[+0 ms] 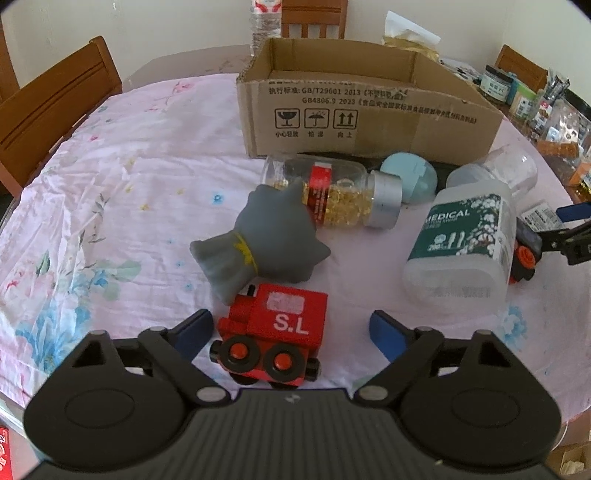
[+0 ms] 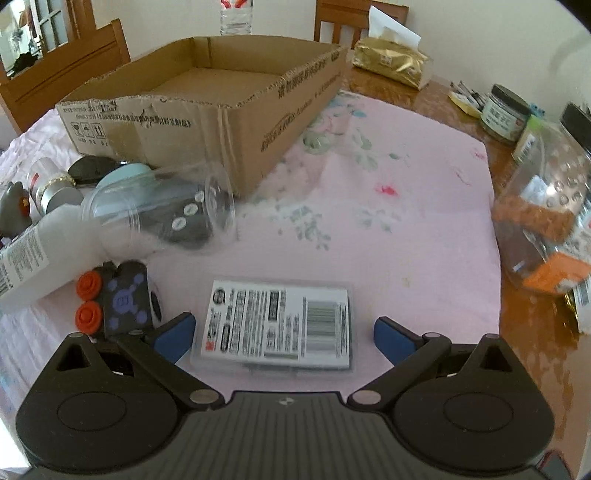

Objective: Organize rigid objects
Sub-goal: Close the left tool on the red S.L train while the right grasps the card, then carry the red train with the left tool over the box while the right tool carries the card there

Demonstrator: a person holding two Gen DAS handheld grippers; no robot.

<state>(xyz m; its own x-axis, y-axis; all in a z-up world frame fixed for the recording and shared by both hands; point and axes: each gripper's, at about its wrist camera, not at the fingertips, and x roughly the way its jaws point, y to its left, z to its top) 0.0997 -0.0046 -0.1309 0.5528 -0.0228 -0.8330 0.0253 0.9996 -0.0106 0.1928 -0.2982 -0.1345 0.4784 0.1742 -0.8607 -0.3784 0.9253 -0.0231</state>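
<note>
My left gripper point(image 1: 291, 332) is open, its blue fingers on either side of a red toy train point(image 1: 275, 332) marked "S.L" on the pink cloth. Behind it lie a grey soft toy point(image 1: 258, 240), a capsule bottle point(image 1: 332, 195) on its side, a pale blue case point(image 1: 408, 177) and a white "MEDICAL" swab jar point(image 1: 461, 240). My right gripper point(image 2: 284, 336) is open around a flat clear packet point(image 2: 277, 325) with a barcode label. A dark toy car point(image 2: 118, 302) with orange wheels sits at its left. An open cardboard box point(image 1: 369, 114) stands behind; it also shows in the right wrist view point(image 2: 207, 122).
A clear plastic cup point(image 2: 166, 206) lies on its side over a dark remote. Jars and snack containers point(image 2: 543, 206) crowd the table's right edge. A gold tissue pack point(image 2: 391, 62) and water bottle point(image 1: 264, 22) stand behind the box. Wooden chairs point(image 1: 51, 107) ring the table.
</note>
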